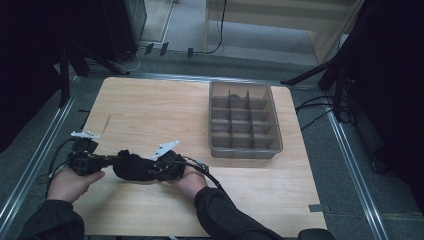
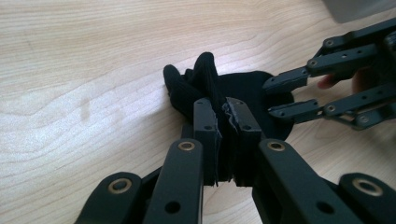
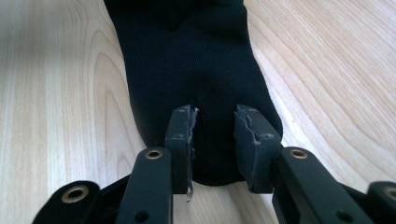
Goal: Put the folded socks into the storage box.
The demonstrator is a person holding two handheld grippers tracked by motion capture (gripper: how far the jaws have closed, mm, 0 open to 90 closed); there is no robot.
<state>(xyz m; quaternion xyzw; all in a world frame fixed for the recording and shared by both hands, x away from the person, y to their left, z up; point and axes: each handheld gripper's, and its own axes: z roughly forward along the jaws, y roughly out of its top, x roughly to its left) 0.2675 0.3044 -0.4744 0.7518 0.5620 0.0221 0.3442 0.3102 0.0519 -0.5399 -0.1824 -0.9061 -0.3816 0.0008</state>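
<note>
Grippers [image 1: 107,162] on black sock [image 1: 132,167], wooden table [image 1: 150,107]

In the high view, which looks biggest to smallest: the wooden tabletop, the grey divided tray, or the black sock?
1. Wooden tabletop, by far the largest.
2. Grey divided tray.
3. Black sock, smallest, partly hidden by the hand-held grippers, so its full length is unsure.

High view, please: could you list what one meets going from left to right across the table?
left gripper → black sock → right gripper → grey divided tray
</note>
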